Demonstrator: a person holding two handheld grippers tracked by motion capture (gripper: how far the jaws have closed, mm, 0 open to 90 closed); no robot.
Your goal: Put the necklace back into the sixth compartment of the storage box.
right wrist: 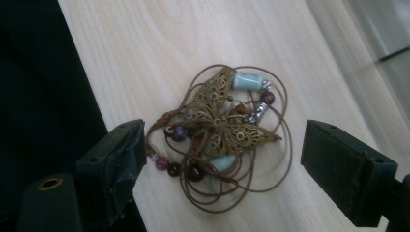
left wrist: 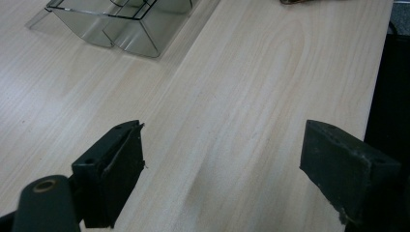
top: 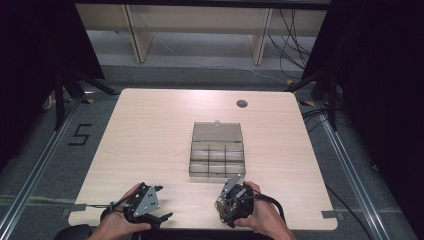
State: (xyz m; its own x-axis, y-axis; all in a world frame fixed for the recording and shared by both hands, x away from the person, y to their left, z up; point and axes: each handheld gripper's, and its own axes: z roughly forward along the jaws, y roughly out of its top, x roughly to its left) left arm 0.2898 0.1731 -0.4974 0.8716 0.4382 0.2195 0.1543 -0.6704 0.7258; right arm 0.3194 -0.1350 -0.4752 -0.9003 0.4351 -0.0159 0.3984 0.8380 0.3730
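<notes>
A necklace (right wrist: 222, 130) lies in a loose heap on the wooden table: a brass butterfly pendant, pale blue and dark red beads, and coils of brown cord. My right gripper (right wrist: 225, 140) hangs over it, open, with one jaw on either side and neither pad touching it. In the high view the right gripper (top: 226, 205) sits near the table's front edge, just in front of a clear compartment box (top: 217, 159) whose lid (top: 217, 132) is folded back. My left gripper (top: 164, 202) rests at the front left, open (left wrist: 222, 140), with bare wood between its jaws.
The table's front edge runs close beside the necklace, with a dark drop (right wrist: 38, 96) beyond it. A corner of the clear box (left wrist: 121, 24) shows in the left gripper view. A round cable hole (top: 242, 103) sits at the table's back right.
</notes>
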